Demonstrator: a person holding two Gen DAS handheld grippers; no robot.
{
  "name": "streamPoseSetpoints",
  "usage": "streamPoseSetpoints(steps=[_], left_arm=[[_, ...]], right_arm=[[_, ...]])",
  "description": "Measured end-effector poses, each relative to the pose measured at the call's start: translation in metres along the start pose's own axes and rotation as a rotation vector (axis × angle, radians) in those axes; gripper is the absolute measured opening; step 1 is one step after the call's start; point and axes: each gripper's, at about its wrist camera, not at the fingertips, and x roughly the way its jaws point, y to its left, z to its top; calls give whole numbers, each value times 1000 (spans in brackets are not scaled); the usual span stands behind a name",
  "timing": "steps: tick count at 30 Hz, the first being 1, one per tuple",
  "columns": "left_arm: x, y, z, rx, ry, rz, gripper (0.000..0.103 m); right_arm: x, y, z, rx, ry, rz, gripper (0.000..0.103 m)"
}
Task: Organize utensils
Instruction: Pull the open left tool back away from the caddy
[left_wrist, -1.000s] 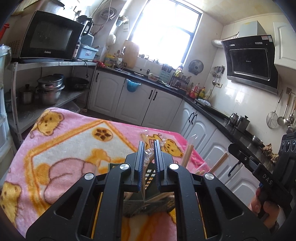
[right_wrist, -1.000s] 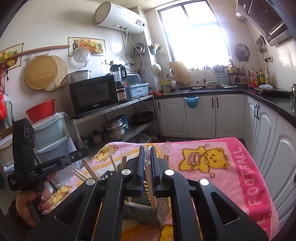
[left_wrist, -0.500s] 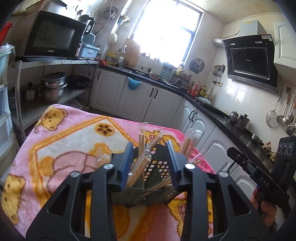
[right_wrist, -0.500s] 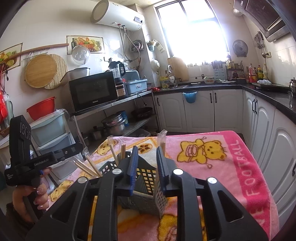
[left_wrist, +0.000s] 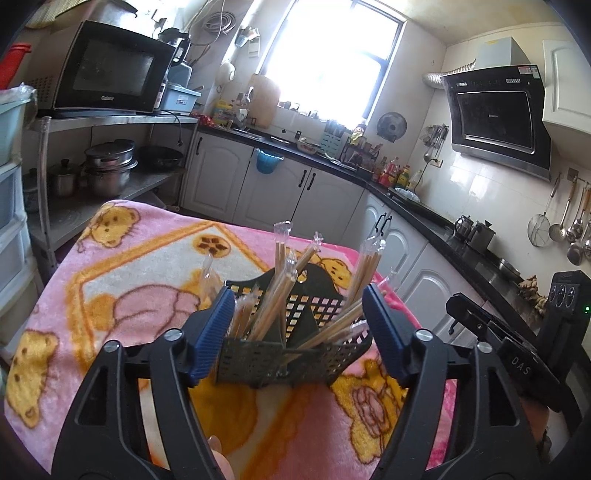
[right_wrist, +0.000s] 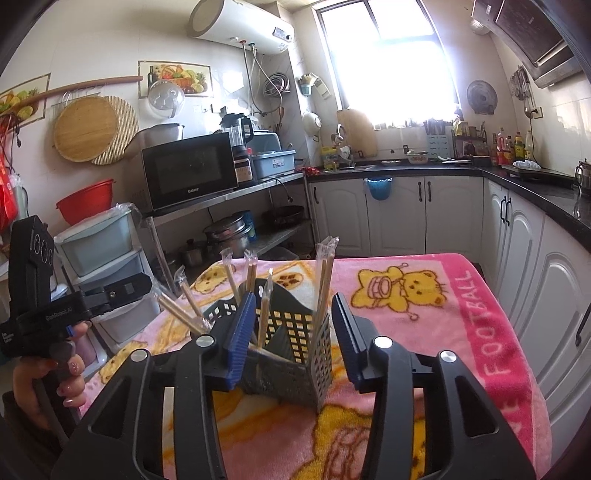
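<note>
A dark perforated holder is seen standing on the surface, which is covered by a pink blanket printed with yellow bears. Wrapped chopsticks are stood in the holder, fanned out toward 11, 12 and 1 o'clock, their clear wrapper tips rising above the rim. A divider is seen inside the holder, but which compartment each pair sits in cannot be told.

In the left wrist view the left tool is held at 6 o'clock of the holder, its blue pads spread wide and opening further. The holder and the chopsticks are framed between the pads; no pad is pressed on them. The right tool's body is seen at 4 o'clock of the picture, gripped by a hand partly hidden behind it.

In the right wrist view the right tool is also spread and opening, with the holder between its pads and nothing pinched. The left pad lies just beside the holder's near wall; touch cannot be told. At 9 o'clock the left tool's body is held in a hand.

A microwave is set on a shelf at 11 o'clock, well apart from the surface.
</note>
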Motion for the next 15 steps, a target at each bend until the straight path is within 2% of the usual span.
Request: streamPoseSetpoints(steps=[2,6,8,11,15], left_arm=[[-4,0,-4,4,3,0,74],[-12,-2,-10,5,1,-4,83],[-15,-3,-13,9,6,-5,88],[-19,-3,-18,14,10,-3,92],[-20,-1,-25,11,29,1,92]], right_arm=[[-2,2,-3,-3,6,2,47],[-6,5,-10,-16,18,6,50],[-8,9,-13,-26,22,5,55],[-11,13,-19,-38,28,3,60],[-13,20,-27,-54,39,-3,66]])
